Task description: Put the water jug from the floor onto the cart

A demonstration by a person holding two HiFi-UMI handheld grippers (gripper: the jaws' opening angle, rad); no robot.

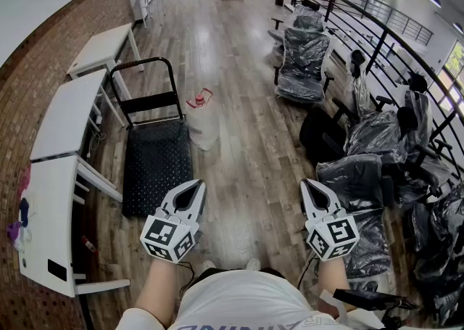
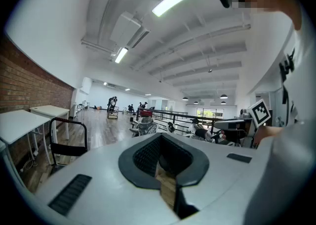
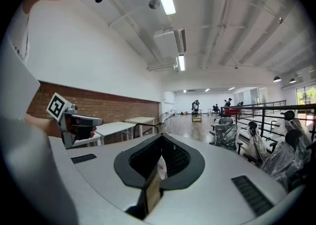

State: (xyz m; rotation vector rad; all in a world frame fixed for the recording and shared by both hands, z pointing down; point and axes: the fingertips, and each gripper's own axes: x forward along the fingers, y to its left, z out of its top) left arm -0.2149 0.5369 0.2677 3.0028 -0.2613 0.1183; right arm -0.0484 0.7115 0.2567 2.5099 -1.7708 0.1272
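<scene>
A: Whereabouts of the water jug?
B: On the wooden floor, upright, red cap on top. Just beside the far right corner of the cart. Touching the deck edge or not: cannot tell. Certainly not on the deck.

A: State of the cart?
B: Black flat deck, bare. Push handle at the far end. Parked alongside the white tables on the left.

A: Left claw?
B: Closed, nothing between the pads. Held low and near, aimed roughly level past the cart's near right corner. Well apart from the jug.

A: Right claw?
B: Closed too, and empty. Held near, off to the right, over bare floor. Plastic-wrapped chairs further right and far, clear of the path.

A: Progress?
B: Judged to be at the very start. Nothing grasped, nothing lifted, jug untouched.

A: Left to do?
B: Everything, by the look of it: close the distance to the jug, open a claw, grip at the neck or handle, probably steady with the other claw, lift, carry left over the deck, set down upright, release.

A: Worries?
B: Possibly heavy if full; fill level unreadable through the clear plastic.
</scene>
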